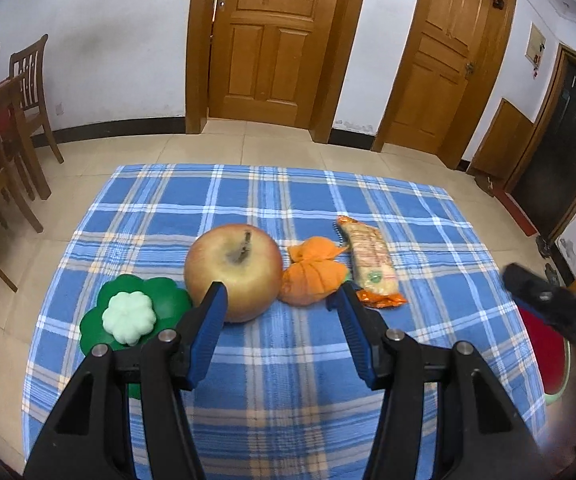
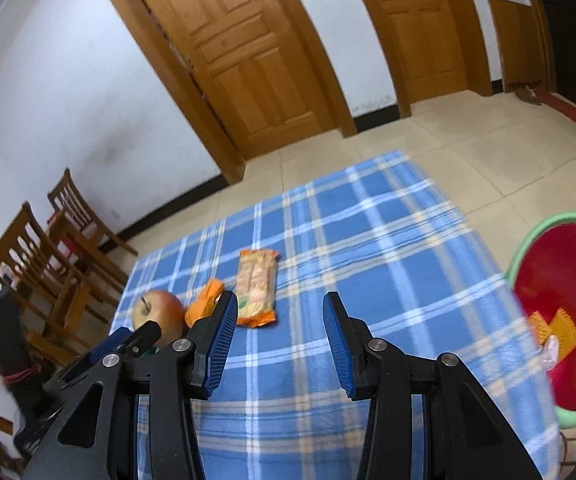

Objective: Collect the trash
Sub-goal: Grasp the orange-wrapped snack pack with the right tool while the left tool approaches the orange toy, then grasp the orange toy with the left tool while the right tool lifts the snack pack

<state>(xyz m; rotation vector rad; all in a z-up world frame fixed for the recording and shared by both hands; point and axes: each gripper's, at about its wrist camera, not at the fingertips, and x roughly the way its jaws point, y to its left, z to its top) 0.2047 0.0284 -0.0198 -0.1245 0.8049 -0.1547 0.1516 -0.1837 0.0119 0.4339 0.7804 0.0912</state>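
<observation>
Blue checked cloth [image 1: 288, 344] covers the table, with white and pale orange lines crossing it. One big round apple [image 1: 233, 270], yellow with a red blush, sits on the cloth, and everything else can be placed from it. Just to the left of the apple is a green flower-shaped toy [image 1: 167, 300] with a pale green puffy piece [image 1: 129, 317] on top. Just to the right of the apple, touching it or nearly so, is a crumpled orange wrapper [image 1: 312, 272]. A bit further right of the apple lies a long orange snack packet [image 1: 370, 262], flat on the cloth, close beside the crumpled wrapper.

Far to the right of the apple, off the edge of the table and lower down, is a round red bin with a green rim [image 2: 560, 320]. Some orange and yellow wrapper pieces [image 2: 556, 330] lie inside it.

The left gripper [image 1: 281, 296] hangs over the cloth just in front of the apple. Its blue fingers [image 1: 211, 320] are spread wide and hold nothing. The left finger looks to lie across the front of the apple.

The right gripper [image 2: 277, 306] is above the cloth to the right of the apple, in front of the long snack packet. Its fingers are spread wide too, with nothing between them. This view is a little blurry.

Brown wooden chairs [image 1: 3, 120] stand far to the left of the apple, and wooden doors [image 1: 267, 40] are behind it.
</observation>
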